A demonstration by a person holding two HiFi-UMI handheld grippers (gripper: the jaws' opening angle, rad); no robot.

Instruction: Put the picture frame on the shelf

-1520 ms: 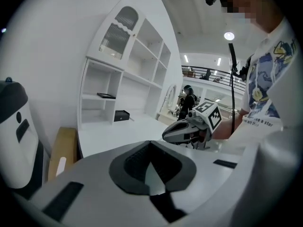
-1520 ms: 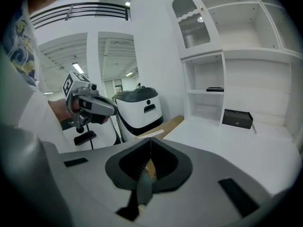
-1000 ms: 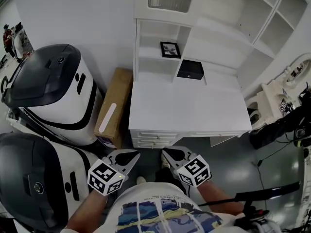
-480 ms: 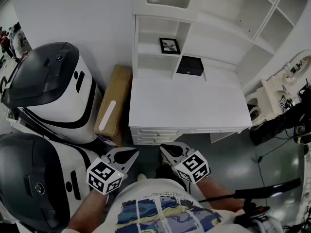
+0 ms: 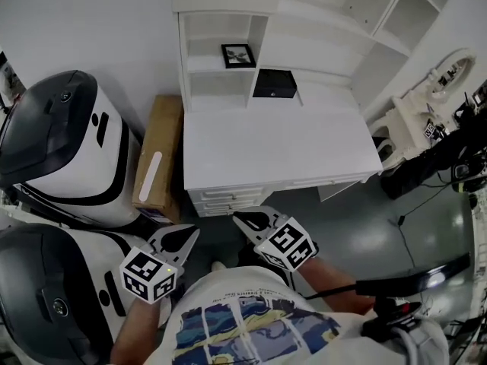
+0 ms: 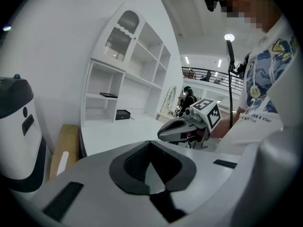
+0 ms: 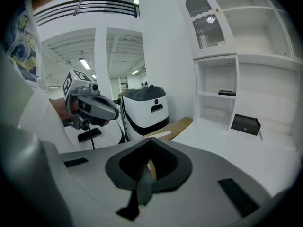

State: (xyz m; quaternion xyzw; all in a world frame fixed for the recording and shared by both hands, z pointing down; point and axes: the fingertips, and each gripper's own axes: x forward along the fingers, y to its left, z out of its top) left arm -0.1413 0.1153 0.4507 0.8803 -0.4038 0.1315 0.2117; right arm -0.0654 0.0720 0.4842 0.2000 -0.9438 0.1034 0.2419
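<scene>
A small black picture frame [image 5: 238, 55] stands on a shelf of the white cabinet [image 5: 213, 63] at the back of the white desk [image 5: 281, 154]; it also shows as a dark sliver, the picture frame [image 6: 108, 95], in the left gripper view and the picture frame [image 7: 227, 93] in the right gripper view. My left gripper [image 5: 183, 239] and right gripper [image 5: 245, 223] hang side by side below the desk's front edge, close to my body. Both are shut with nothing between their jaws.
A black box [image 5: 275, 84] sits on the desk beside the shelf unit. A long cardboard box [image 5: 157, 158] leans left of the desk. Two large white and black machines [image 5: 65, 147] stand at the left. Cables and stands [image 5: 426, 173] crowd the right.
The head view has shifted, so the desk and shelf sit further left and higher. Both grippers stay shut and have drifted slightly left with my body.
</scene>
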